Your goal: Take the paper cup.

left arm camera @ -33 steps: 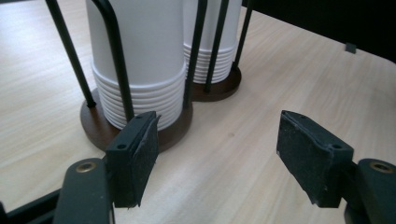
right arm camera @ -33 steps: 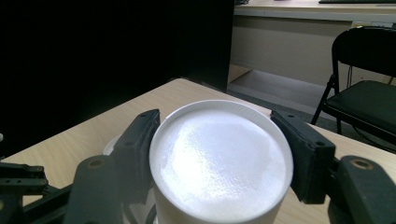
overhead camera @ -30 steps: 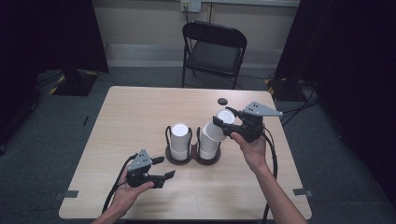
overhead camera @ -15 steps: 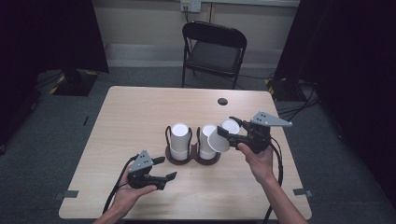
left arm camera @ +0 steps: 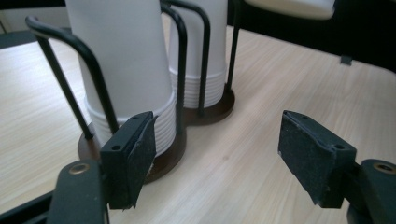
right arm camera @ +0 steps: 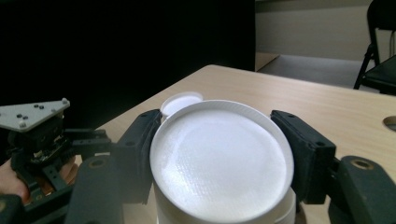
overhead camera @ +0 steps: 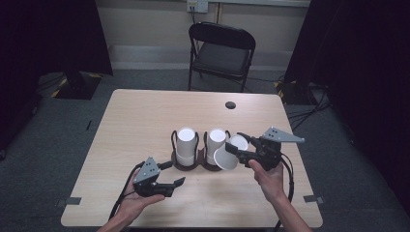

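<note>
A black wire cup holder (overhead camera: 196, 162) is standing on the wooden table (overhead camera: 140, 121), holding two stacks of white cups (overhead camera: 185, 145). Just right of the holder, the right gripper (overhead camera: 241, 147) is clamping a tilted white cup (overhead camera: 228, 153). Near the holder's front left, the left gripper (overhead camera: 173, 174) is resting with jaws apart.

From above we face the bench (overhead camera: 145, 121); both gripper cameras sit low, close to the shared cup holder (left arm camera: 159, 158).
</note>
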